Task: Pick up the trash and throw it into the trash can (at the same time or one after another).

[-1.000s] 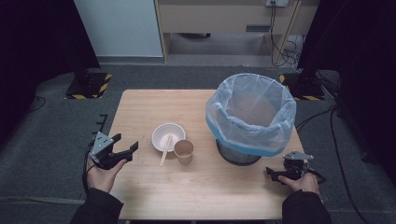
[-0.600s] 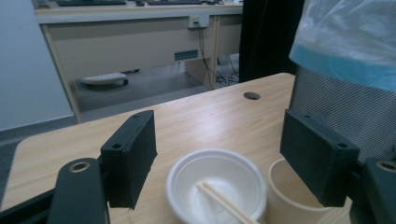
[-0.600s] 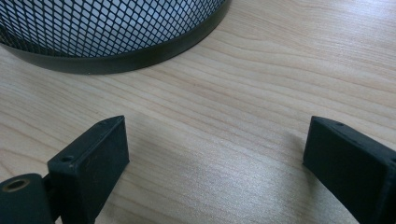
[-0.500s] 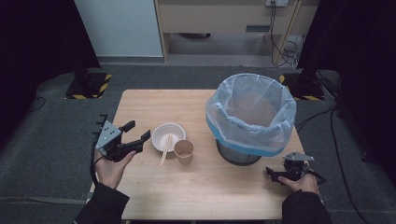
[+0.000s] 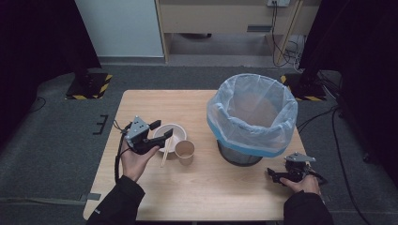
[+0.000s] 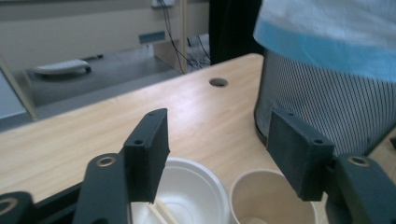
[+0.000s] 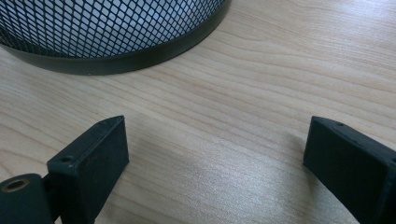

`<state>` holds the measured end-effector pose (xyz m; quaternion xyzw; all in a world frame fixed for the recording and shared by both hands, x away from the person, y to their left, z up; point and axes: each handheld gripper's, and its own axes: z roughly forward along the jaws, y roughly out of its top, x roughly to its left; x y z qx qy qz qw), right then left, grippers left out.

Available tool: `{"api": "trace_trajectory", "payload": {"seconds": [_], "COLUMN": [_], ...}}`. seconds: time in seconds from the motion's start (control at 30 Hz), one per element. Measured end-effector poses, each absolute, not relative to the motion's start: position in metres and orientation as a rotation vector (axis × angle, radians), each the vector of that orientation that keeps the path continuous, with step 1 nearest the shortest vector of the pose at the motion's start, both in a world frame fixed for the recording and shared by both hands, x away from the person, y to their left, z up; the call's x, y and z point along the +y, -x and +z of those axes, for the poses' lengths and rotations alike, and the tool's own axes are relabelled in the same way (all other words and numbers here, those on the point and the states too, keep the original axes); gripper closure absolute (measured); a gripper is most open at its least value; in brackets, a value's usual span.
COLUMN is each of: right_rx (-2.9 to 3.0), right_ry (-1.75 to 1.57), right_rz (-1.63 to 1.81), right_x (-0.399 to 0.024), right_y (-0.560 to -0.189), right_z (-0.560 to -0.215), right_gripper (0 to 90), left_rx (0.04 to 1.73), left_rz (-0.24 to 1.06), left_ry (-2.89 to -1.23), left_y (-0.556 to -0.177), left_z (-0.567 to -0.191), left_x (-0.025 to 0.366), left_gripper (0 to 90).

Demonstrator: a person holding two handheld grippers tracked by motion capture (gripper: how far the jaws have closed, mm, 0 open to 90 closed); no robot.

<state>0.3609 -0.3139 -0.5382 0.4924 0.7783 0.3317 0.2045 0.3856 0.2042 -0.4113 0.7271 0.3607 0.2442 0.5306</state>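
Pale wood table [image 5: 197,197], grey carpet around | white bowl [image 5: 165,131] near left edge, paper cup [image 5: 185,151] beside | left gripper [image 5: 162,132] over bowl, jaws apart, closing, nothing between | right gripper [image 5: 274,174] by front-right corner, near mesh bin [image 5: 244,157], jaws wide, empty.

A light wooden table [image 5: 155,101] is carrying a white bowl [image 5: 174,131], a paper cup [image 5: 185,152] and a lined mesh bin [image 5: 252,117].

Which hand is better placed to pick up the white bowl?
Left. The left gripper hovers open at the white bowl, nothing between its fingers; the right gripper rests beyond the bin.
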Motion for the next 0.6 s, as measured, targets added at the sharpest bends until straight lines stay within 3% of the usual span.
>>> {"api": "trace_trajectory", "payload": {"seconds": [0.6], "right_rx": [2.182], "right_ry": [-1.369], "right_rz": [0.93], "right_x": [-0.314], "right_y": [-0.362], "right_z": [-0.538], "right_gripper": [6.5], "left_rx": [0.862], "left_rz": [0.474], "left_ry": [-1.976], "left_y": [-0.409], "left_z": [-0.456], "left_x": [0.169], "left_gripper": [51.2]}}
